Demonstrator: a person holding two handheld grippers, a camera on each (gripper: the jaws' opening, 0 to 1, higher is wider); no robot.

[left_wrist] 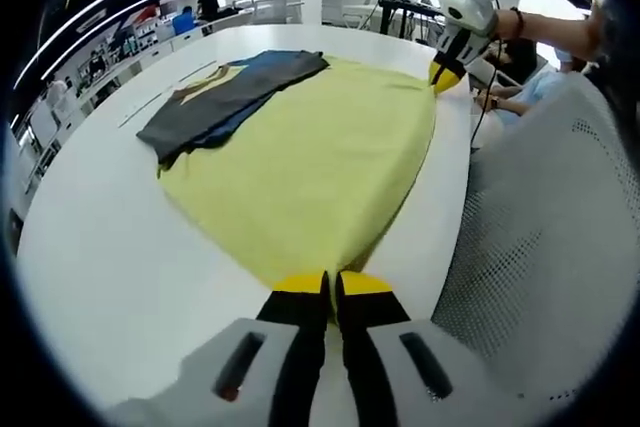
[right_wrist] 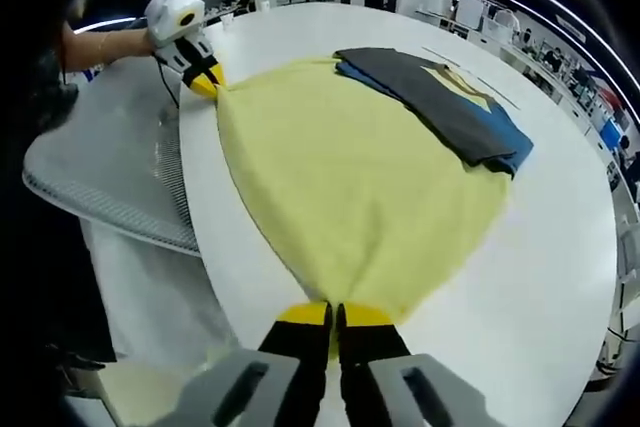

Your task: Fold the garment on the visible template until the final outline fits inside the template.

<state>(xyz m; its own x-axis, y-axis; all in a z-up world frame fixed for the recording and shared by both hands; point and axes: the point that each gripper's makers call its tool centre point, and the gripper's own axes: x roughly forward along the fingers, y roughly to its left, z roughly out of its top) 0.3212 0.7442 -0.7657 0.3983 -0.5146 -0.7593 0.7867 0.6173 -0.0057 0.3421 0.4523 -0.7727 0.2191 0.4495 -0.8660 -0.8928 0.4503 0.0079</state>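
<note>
A pale yellow garment (left_wrist: pixel 310 162) lies spread flat on the white table (left_wrist: pixel 110 267). My left gripper (left_wrist: pixel 332 285) is shut on its near corner at the table edge. The right gripper (left_wrist: pixel 443 75) pinches the far corner, held by a person's hand. In the right gripper view the same yellow garment (right_wrist: pixel 350 187) fans out from my right gripper (right_wrist: pixel 335 315), which is shut on its corner. The left gripper (right_wrist: pixel 207 80) grips the opposite corner at the upper left. The edge between the two grippers runs along the table's rim.
A pile of dark grey and blue garments (left_wrist: pixel 235 92) overlaps the yellow garment's far side, also seen as the dark pile (right_wrist: pixel 440 102). Thin lines (left_wrist: pixel 150 107) mark the table beside it. A white mesh chair back (left_wrist: pixel 545 247) stands close to the table edge.
</note>
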